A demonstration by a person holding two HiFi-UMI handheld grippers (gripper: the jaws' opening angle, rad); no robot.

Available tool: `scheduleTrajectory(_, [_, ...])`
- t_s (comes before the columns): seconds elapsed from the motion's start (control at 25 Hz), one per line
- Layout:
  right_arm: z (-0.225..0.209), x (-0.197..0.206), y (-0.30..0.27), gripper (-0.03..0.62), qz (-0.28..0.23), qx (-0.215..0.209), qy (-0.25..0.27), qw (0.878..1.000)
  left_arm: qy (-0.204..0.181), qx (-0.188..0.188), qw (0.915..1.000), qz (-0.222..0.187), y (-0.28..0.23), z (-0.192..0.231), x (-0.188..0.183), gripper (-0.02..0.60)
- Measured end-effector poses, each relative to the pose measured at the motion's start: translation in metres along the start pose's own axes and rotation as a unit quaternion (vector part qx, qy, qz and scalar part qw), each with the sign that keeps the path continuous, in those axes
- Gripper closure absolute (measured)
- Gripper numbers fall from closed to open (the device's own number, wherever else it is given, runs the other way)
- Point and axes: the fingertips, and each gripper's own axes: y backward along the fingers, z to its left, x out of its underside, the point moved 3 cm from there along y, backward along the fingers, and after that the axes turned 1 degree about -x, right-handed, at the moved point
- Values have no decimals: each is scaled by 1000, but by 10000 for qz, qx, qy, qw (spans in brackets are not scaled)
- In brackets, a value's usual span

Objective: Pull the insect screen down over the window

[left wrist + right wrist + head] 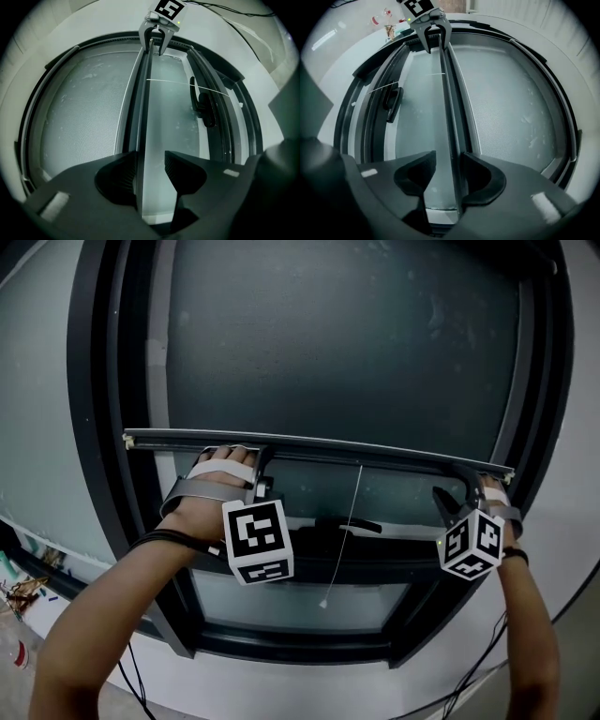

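Note:
The insect screen (347, 343) hangs dark over the upper part of the window, and its light grey pull bar (319, 446) lies across the middle of the pane. My left gripper (255, 457) is on the bar near its left end. Seen along its own jaws, the left gripper (151, 161) has the bar (146, 117) filling the gap, both pads against it. My right gripper (461, 486) is at the bar's right end. In its own view the right gripper (447, 161) stands open around the bar (447, 103), with slack at the left pad.
A thin pull cord (342, 540) dangles from the bar past the black window handle (347, 523). The dark window frame (94, 427) surrounds the pane. Cables (131, 671) trail below my arms. Small bottles and clutter (14, 587) sit at the lower left.

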Motion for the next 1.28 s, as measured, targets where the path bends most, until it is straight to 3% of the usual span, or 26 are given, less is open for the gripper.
scheduleTrajectory(0.24, [-8, -2, 1, 495, 108, -242, 69, 9996, 67, 92, 9999, -38, -1, 3, 1, 397])
scheduleTrajectory(0.48, [33, 0, 1, 529, 306, -780, 159, 9964, -11, 684, 9977, 6, 0, -40, 3, 406])
scheduleTrajectory(0.56, [48, 2, 2, 504, 239, -819, -30, 9963, -5, 727, 9973, -30, -1, -57, 2, 374])
scheduleTrajectory(0.72, [57, 1, 0, 491, 159, -801, -459, 9956, 94, 869, 9962, -11, 0, -64, 4, 390])
scheduleTrajectory(0.84, [62, 4, -1, 519, 187, -876, -443, 9950, 90, 1007, 9949, 19, -2, -72, 1, 379])
scheduleTrajectory(1.04, [95, 9, -1, 530, 200, -1415, -245, 9894, 44, 1470, 9891, 111, -2, -106, 0, 376])
scheduleTrajectory(1.28, [114, 10, 3, 484, 162, -1778, -437, 9830, 103, 1608, 9869, 70, -2, -125, 1, 354])
